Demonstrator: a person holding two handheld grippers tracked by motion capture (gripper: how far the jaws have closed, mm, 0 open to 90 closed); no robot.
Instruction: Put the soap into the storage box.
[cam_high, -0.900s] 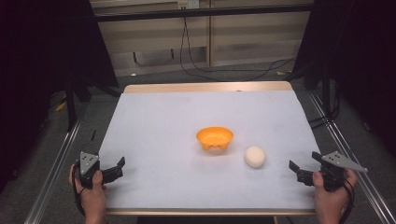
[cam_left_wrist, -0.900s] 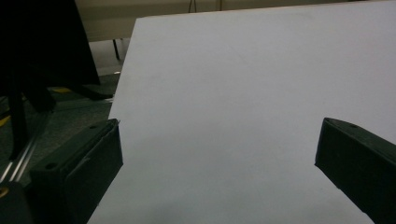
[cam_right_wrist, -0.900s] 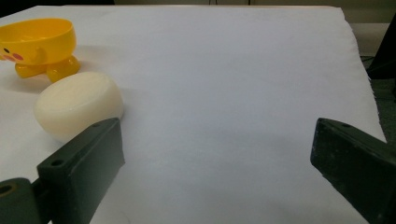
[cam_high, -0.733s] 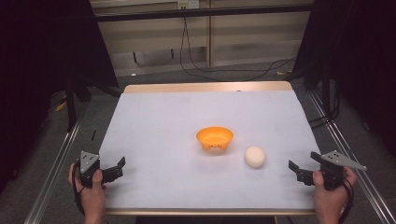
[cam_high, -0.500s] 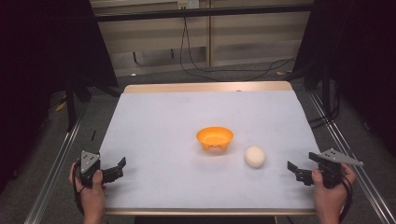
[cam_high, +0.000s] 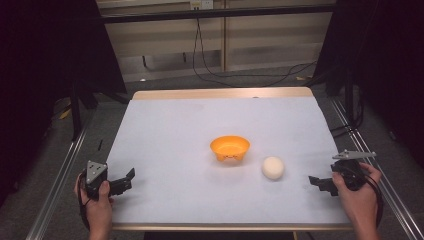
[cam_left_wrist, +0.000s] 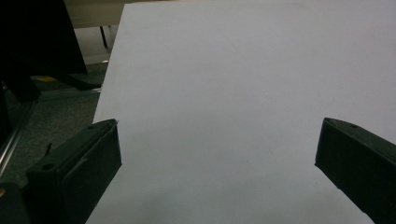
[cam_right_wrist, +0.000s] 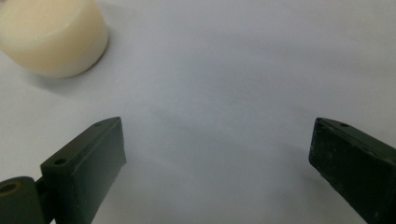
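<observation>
An orange bowl (cam_high: 229, 148) stands near the middle of the white table (cam_high: 175, 135). Just to its right lies a cream round block (cam_high: 273, 167), which shows at the upper left of the right gripper view (cam_right_wrist: 51, 35). My right gripper (cam_high: 320, 183) is held low over the table's right edge and points left toward the block, a short way from it. Its jaws (cam_right_wrist: 217, 149) stand wide, open, with bare table between them. My left gripper (cam_high: 126, 180) rests at the table's front left corner, open, and its jaws (cam_left_wrist: 217, 154) frame bare white surface.
Metal rails (cam_high: 55, 185) run along both sides of the table. Beyond the far edge are a grey floor, cables (cam_high: 210, 70) and dark stands (cam_high: 75, 110). The left gripper view catches the table's left edge and the floor (cam_left_wrist: 60, 112) beside it.
The right hand has tipped a little, lifting the grey plate on its gripper, with the jaw tips staying about where they were. The left gripper, bowl and block have not moved.
</observation>
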